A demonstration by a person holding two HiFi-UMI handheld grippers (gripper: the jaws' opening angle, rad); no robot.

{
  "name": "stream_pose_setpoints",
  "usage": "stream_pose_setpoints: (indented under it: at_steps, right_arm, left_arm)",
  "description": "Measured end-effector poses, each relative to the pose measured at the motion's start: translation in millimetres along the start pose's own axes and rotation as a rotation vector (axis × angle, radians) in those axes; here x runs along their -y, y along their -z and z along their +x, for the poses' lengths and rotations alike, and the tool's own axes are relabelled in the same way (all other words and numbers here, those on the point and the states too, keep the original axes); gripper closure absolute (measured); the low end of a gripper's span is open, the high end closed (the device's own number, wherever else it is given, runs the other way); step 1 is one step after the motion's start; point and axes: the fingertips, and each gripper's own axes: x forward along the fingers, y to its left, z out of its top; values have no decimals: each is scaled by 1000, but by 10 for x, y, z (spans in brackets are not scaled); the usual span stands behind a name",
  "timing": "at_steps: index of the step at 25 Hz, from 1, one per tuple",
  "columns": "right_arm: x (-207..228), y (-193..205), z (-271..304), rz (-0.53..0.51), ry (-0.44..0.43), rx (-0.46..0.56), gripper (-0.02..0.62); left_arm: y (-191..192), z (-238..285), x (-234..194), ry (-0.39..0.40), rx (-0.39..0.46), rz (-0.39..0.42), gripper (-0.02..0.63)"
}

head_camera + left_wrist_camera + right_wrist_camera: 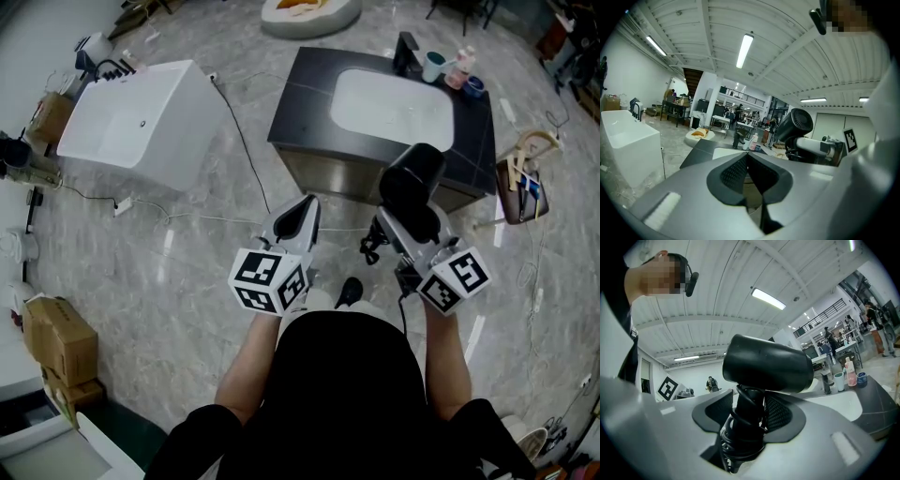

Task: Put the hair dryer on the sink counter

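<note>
Far to your left a white bathtub (141, 122) stands on the floor, well apart from the job. Your left gripper (302, 214) hangs in front of you with its tongs drawn together at the tips and nothing between them; the left gripper view shows the pads meeting with nothing gripped.

To its right, your right gripper (401, 232) has its tongs clamped on the handle of the hair dryer (412, 183). The right gripper view shows the black barrel (768, 364) above the jaws and the cord (743, 427) coiled round the handle. The dryer is in the air, short of the near edge of the sink counter (305, 89), so I judge you are in the carrying step, with the placing not yet done.

The counter's dark top is bare along its left edge. The white basin (394, 108) takes up the middle, and cups and bottles (450, 67) crowd the far right corner. Your next move calls for taking the dryer forward over the near edge and lowering it onto bare dark top, not into the basin. The left strip looks the safest spot. Part the tongs only once the barrel rests flat, and watch that the coiled cord does not snag a jaw.
</note>
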Motion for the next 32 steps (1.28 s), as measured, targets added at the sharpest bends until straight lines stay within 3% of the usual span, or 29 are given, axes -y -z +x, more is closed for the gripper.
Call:
stream_pose_setpoints:
  at_steps: [7,18,32]
  right_arm:
    - [-263,-62,442,-2,19,23,376]
    - [-460,-187,1337,-9,126,46,377]
    - [-772,-23,2196,-1,253,61,377]
  left_arm:
    - [-124,-202,-538,13,-2,-4,607]
    - [-511,-211,-1580,71,-13,11,607]
    - [-722,-312,-2601,172,-36,26,607]
